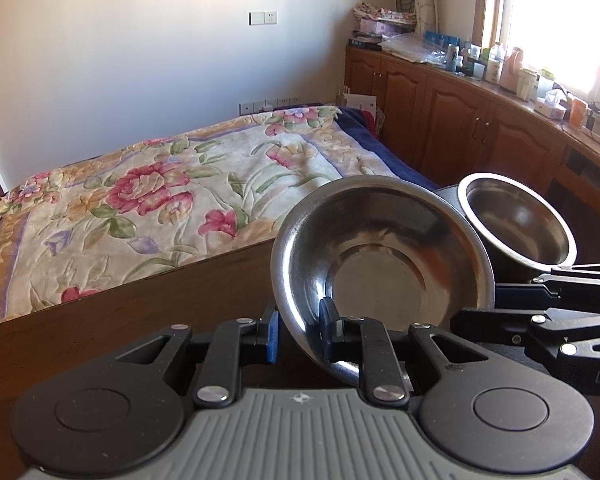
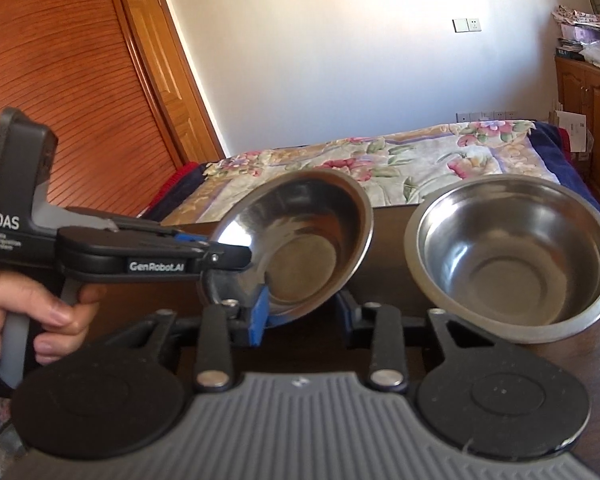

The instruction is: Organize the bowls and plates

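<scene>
A shallow steel bowl (image 1: 384, 248) (image 2: 300, 232) is held tilted above the dark wooden table (image 1: 132, 320). My left gripper (image 1: 300, 328) is shut on its near rim, one blue pad inside the bowl and one outside. In the right wrist view the left gripper (image 2: 240, 258) reaches in from the left and pinches that rim. My right gripper (image 2: 302, 310) has the bowl's lower wall between its pads, pressing on it; in the left wrist view the right gripper (image 1: 480, 308) comes in from the right. A deeper steel bowl (image 2: 512, 256) (image 1: 520, 220) stands on the table to the right.
A bed with a floral blanket (image 1: 160, 200) lies just beyond the table's far edge. Wooden cabinets (image 1: 452, 120) with bottles and boxes on top run along the right wall under a window. A wooden sliding door (image 2: 60, 80) stands at left. A hand (image 2: 28, 312) holds the left gripper's handle.
</scene>
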Available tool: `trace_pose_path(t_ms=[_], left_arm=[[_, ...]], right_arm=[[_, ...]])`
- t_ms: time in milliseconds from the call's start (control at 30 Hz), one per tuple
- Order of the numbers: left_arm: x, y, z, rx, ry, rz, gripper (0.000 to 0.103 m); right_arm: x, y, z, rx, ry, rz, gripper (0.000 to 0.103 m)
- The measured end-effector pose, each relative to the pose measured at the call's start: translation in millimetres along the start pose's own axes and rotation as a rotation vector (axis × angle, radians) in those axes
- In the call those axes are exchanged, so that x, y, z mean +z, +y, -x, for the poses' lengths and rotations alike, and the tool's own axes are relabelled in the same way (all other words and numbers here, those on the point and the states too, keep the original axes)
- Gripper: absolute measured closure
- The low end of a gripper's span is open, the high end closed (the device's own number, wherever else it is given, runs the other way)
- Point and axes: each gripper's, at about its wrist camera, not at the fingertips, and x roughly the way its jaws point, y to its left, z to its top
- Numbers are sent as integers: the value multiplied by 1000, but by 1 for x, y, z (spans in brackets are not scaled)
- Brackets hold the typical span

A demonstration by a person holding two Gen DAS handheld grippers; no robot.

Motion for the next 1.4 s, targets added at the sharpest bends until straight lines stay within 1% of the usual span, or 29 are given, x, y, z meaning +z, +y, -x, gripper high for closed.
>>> trace_pose_path(t_ms=[167, 367, 533, 733, 933, 1267, 1400], left_arm=[[5, -4, 21, 0, -25, 2, 81], [12, -16, 52, -21, -57, -8, 80], [8, -25, 78, -27, -85, -20, 80], [-7, -32, 100, -28, -93, -21, 79], [-27, -35, 120, -31, -100, -21, 79], [-67, -39, 146, -45, -100, -5, 79], [-78, -40, 156, -41, -105, -4, 79]], right_arm=[[2, 4, 11, 0, -17, 10, 72], [9, 11, 32, -14, -47, 25, 72], [13, 17, 53, -26, -64, 41, 72], [12, 26, 72, -35, -73, 54, 72], [2, 37, 85, -40, -68, 71, 72], [-23, 52, 102, -30, -49, 73, 72], [-33, 59, 107, -26, -43, 78, 72]])
